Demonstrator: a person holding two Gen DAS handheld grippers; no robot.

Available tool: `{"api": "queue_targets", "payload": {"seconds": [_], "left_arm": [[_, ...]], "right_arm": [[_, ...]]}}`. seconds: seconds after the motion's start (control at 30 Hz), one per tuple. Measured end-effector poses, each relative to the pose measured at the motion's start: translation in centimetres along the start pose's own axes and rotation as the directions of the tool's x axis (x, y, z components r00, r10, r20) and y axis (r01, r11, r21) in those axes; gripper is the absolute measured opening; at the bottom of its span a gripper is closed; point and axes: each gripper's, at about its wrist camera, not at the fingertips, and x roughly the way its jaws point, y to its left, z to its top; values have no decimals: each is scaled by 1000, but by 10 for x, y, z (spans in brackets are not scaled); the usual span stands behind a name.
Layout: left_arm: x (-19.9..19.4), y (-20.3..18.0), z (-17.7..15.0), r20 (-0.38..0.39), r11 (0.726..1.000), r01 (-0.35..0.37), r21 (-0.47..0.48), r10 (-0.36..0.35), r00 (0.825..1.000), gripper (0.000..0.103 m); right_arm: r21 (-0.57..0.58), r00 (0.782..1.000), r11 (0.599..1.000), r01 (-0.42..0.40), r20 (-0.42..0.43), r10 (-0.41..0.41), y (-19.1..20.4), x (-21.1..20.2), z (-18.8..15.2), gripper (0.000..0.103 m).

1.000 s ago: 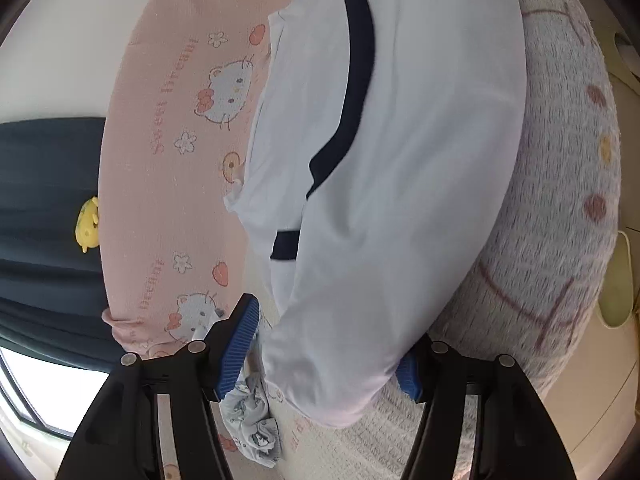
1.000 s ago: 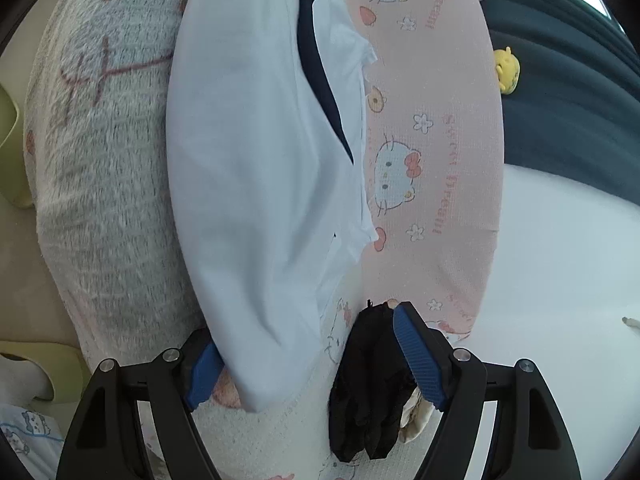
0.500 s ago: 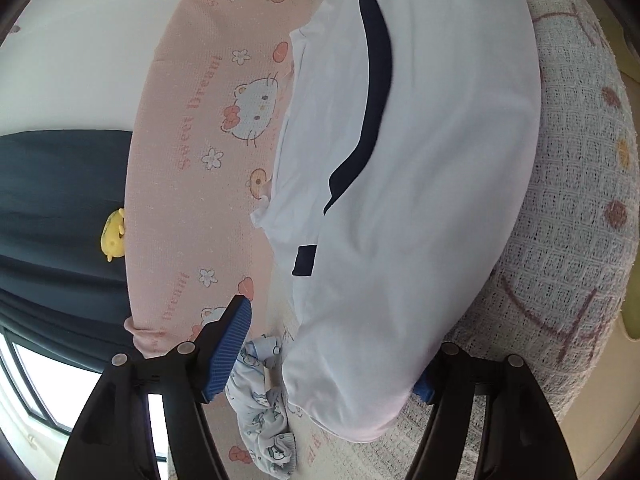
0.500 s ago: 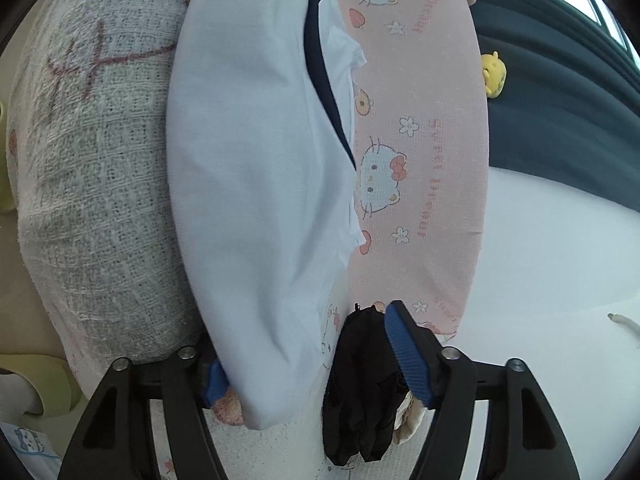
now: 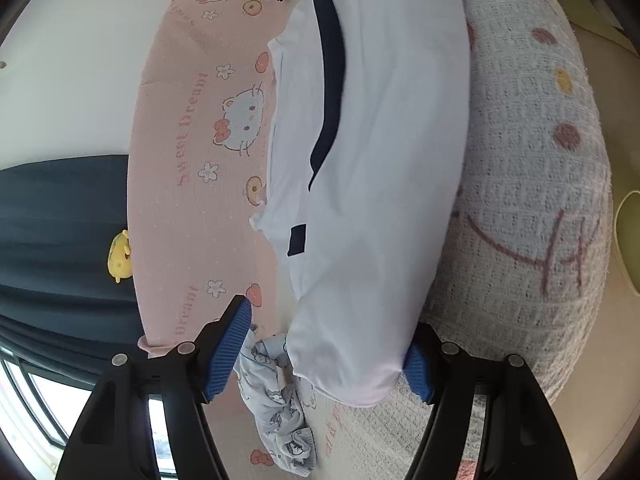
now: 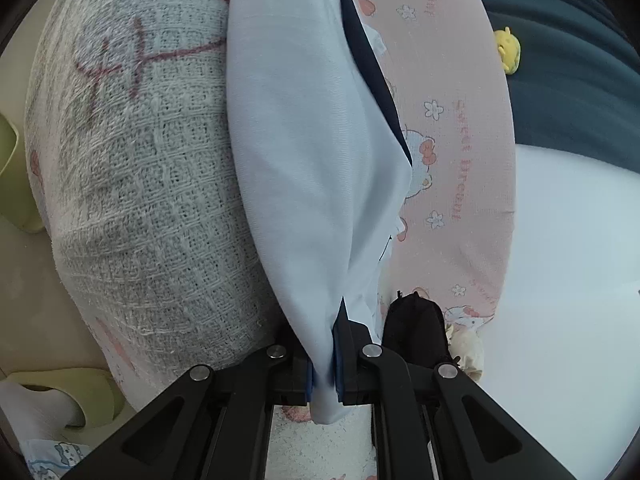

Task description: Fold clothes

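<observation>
A white shirt with navy trim lies lengthways on the bed, half on the pink printed sheet, half on the grey waffle blanket. My left gripper stands open around the shirt's near end; its left pad is clear of the cloth. In the right wrist view my right gripper has its jaws closing, and the pads pinch the near edge of the white shirt, which bunches into a ridge between them.
A crumpled pale-blue printed garment lies just below the left gripper. A black garment sits right of the right gripper. A yellow plush toy rests against dark fabric. Green slippers are on the floor.
The right gripper's jaws came together from wide open and now pinch the shirt's edge. The left gripper shifted slightly along the bed, its jaws still wide around the shirt's end.
</observation>
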Motion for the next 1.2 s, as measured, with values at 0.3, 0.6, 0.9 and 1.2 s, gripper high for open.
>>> {"api": "queue_targets", "payload": {"seconds": [0.3, 0.6, 0.9, 1.2], "left_arm": [[4, 7, -10, 0, 977, 174, -120, -175, 985, 35], [34, 55, -16, 8, 779, 497, -382, -535, 845, 11], [73, 89, -29, 103, 386, 635, -669, -798, 594, 14], [100, 109, -34, 149, 211, 660, -721, -883, 444, 15]], "right_arm": [[116, 991, 985, -126, -23, 129, -20, 0, -2, 10], [317, 934, 888, -334, -12, 356, -50, 10, -11, 10], [501, 785, 661, -559, 63, 617, -93, 39, -18, 12], [629, 486, 287, -723, 166, 858, -127, 85, -34, 17]]}}
